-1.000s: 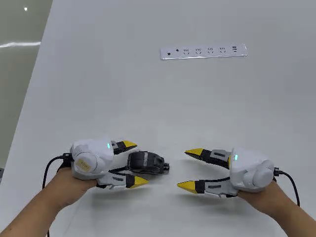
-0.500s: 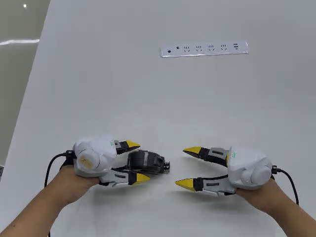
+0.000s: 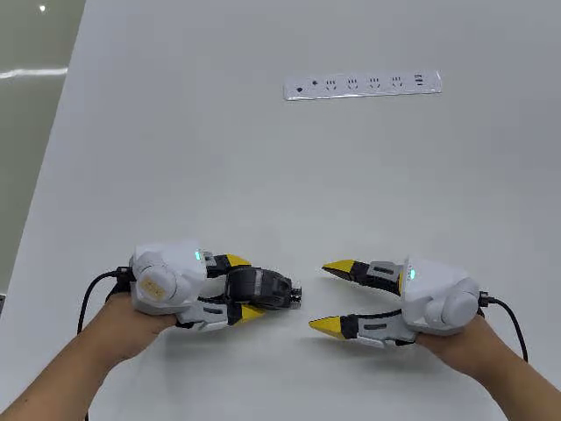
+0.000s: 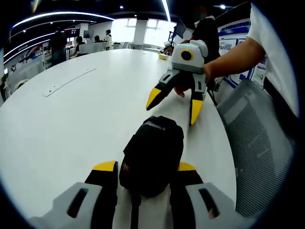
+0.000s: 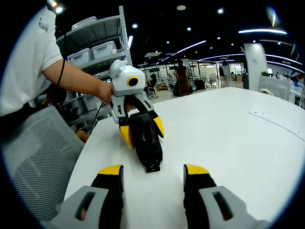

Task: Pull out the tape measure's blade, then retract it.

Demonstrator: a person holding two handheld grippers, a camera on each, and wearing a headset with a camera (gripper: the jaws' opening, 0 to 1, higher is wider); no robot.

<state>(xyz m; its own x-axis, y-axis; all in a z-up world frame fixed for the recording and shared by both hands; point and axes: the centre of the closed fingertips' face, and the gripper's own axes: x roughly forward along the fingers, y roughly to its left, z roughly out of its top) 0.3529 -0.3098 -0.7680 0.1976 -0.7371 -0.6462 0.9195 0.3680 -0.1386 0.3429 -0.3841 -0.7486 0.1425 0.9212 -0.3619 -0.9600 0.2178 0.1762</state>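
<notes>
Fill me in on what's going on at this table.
A person holds a gripper in each hand over a white table. The left gripper is shut on a black tape measure resting on the table, its blade end facing the right gripper. The right gripper is open, aimed at that end but apart from it. That end is not yet pulled out.

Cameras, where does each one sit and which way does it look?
Head view: on the person's head, looking down at the white table; the person's arms and the left gripper and right gripper show.
Left gripper view: on the left gripper, looking along its jaws, shut on the tape measure, toward the right gripper.
Right gripper view: on the right gripper, looking between its open jaws back at the left gripper.
Shared: both gripper views see the tape measure, from opposite ends.
</notes>
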